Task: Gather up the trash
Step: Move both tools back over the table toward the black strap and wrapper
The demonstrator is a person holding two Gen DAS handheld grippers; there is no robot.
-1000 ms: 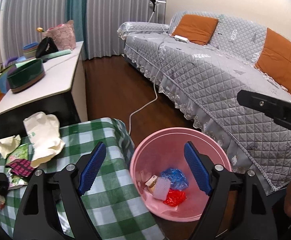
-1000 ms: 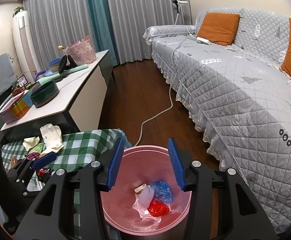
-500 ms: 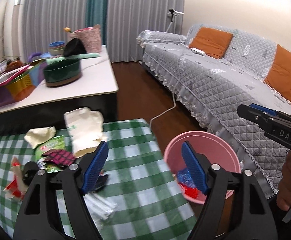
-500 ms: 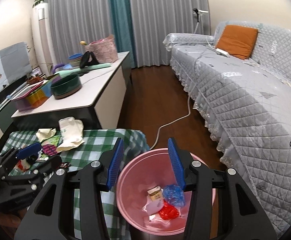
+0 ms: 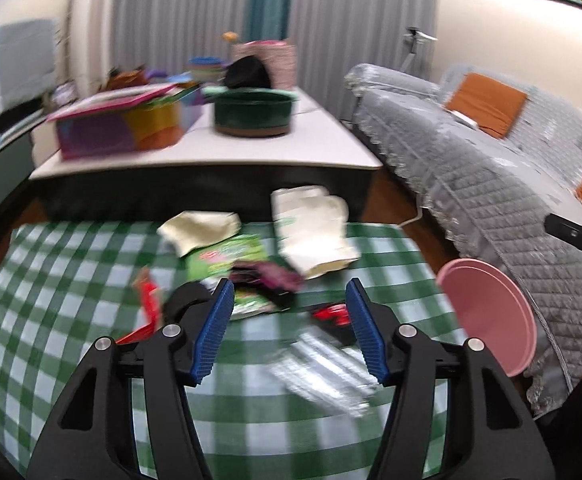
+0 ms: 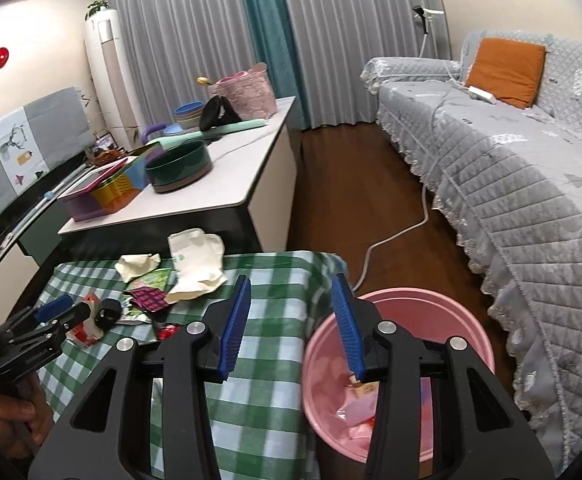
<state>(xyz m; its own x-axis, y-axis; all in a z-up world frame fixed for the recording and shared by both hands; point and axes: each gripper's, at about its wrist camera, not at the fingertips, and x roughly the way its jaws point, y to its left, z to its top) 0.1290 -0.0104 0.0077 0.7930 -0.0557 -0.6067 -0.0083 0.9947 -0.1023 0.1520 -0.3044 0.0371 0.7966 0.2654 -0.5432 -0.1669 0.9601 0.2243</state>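
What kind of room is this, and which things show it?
Most likely a home living room: a long sofa under a quilted grey cover with an orange cushion, floor-length curtains, and a low table with a green checked cloth holding snack wrappers.

The right claw [image 6: 291, 320], jaws closing on nothing, hangs between checked tablecloth [image 6: 275, 280] and pink bin [image 6: 443, 304].

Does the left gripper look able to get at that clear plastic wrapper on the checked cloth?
Probably yes. The left gripper, jaws closing with nothing between them, points down at the clear wrapper, which lies flat on the checked cloth with nothing over it.
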